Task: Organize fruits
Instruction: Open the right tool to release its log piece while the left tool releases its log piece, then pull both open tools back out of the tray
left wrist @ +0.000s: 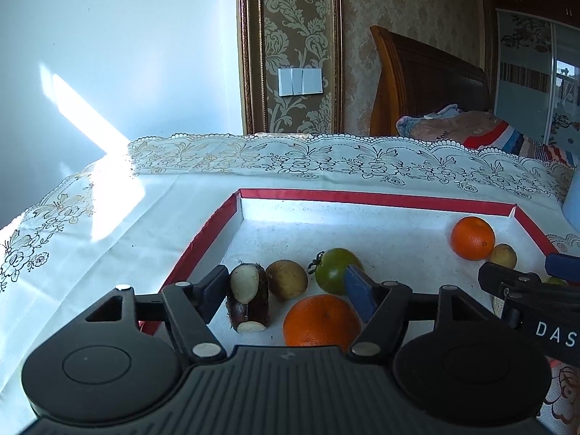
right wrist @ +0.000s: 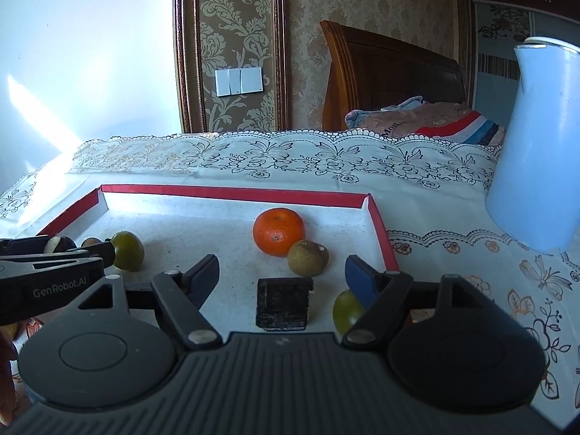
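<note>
A red-rimmed white tray (left wrist: 362,197) holds the fruits. In the left wrist view my left gripper (left wrist: 286,284) is open over the tray's near left part; between its fingers lie a dark sugarcane piece (left wrist: 248,297), a brown fruit (left wrist: 287,278), a green tomato (left wrist: 335,270) and an orange (left wrist: 320,320). A second orange (left wrist: 473,238) and a small brown fruit (left wrist: 504,255) lie far right. In the right wrist view my right gripper (right wrist: 282,275) is open over a dark block (right wrist: 284,302), with an orange (right wrist: 278,231), a brown fruit (right wrist: 308,257) and green fruits (right wrist: 346,310) (right wrist: 127,251) around.
A pale blue jug (right wrist: 536,152) stands on the lace tablecloth (right wrist: 326,159) right of the tray (right wrist: 232,193). The left gripper's body (right wrist: 47,282) shows at the left of the right wrist view. A bed headboard and wall lie beyond the table.
</note>
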